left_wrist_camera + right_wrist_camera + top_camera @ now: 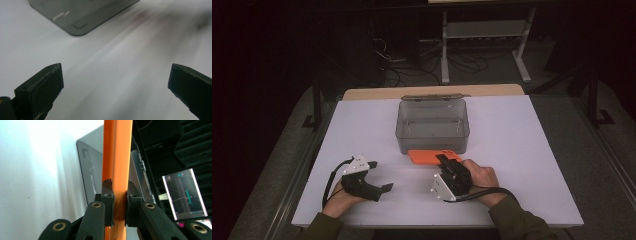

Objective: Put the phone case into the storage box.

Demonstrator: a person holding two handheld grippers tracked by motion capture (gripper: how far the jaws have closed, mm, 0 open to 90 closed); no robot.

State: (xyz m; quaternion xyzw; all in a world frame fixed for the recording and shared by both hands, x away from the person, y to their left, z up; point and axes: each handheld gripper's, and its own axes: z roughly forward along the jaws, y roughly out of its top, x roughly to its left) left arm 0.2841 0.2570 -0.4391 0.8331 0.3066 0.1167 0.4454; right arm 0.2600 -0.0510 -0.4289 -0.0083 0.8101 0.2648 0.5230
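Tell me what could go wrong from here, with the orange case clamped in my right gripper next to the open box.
1. The right gripper pinches the orange phone case by its thin edges near one end, so it may twist or slip out when lifted.
2. The case lies right against the grey box; swinging it up could catch the front wall and push the box.
3. The left gripper is open and apart from the box, so nothing steadies it.

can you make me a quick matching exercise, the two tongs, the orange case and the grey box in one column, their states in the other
Column 1:
1. left tongs
2. right tongs
3. orange case
4. grey box

Column 2:
A. lid swung back, open on top
B. open, holding nothing
C. pinched by its edge, just in front of the box
D. shut on something

Pairs: 1-B, 2-D, 3-C, 4-A
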